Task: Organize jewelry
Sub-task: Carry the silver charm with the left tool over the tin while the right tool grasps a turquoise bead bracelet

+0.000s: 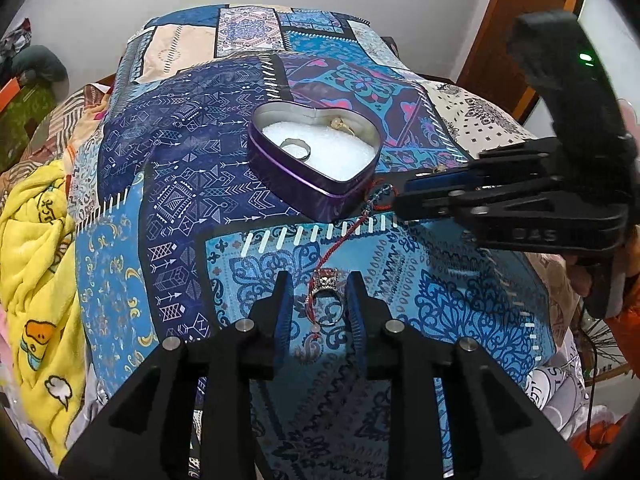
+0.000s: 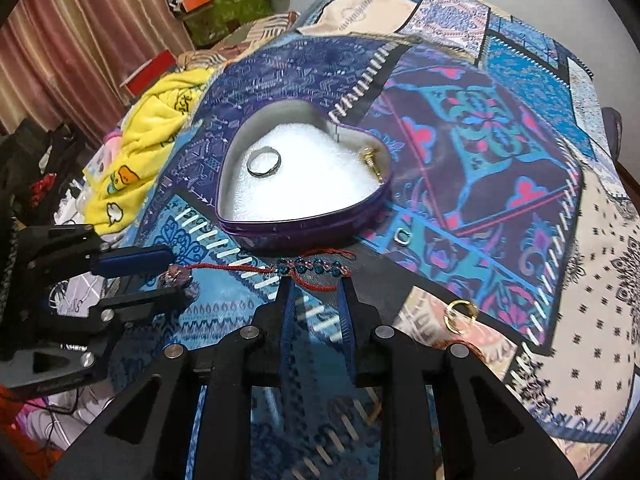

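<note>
Across the patchwork bedspread (image 1: pixel 180 168) the jewelry is spread, and things are told from left to right. At the far left of the left wrist view a yellow blanket (image 1: pixel 36 260) is seen bunched at the bed's edge. Near the middle a purple heart-shaped tin (image 1: pixel 304 184) with white padding is set on the cloth; a silver ring (image 1: pixel 295 149) is laid in it toward the left and a gold ring (image 1: pixel 340 123) toward the back wall. Below the tin, at lower centre, the left hand-held gripper (image 1: pixel 320 304) is held with its jaws parted around a stone-set ring (image 1: pixel 326 286) tied to a red thread bracelet (image 1: pixel 352 232); the pads are not pressed on the ring. At the right the right hand-held gripper (image 1: pixel 400 200) is seen at the thread's far end. In the right wrist view its jaws (image 2: pixel 316 284) are slightly parted just short of the beaded part, nothing gripped. To the right, a small silver ring (image 2: pixel 403 237) and a gold hoop (image 2: pixel 461 316) are left loose on the bedspread.
</note>
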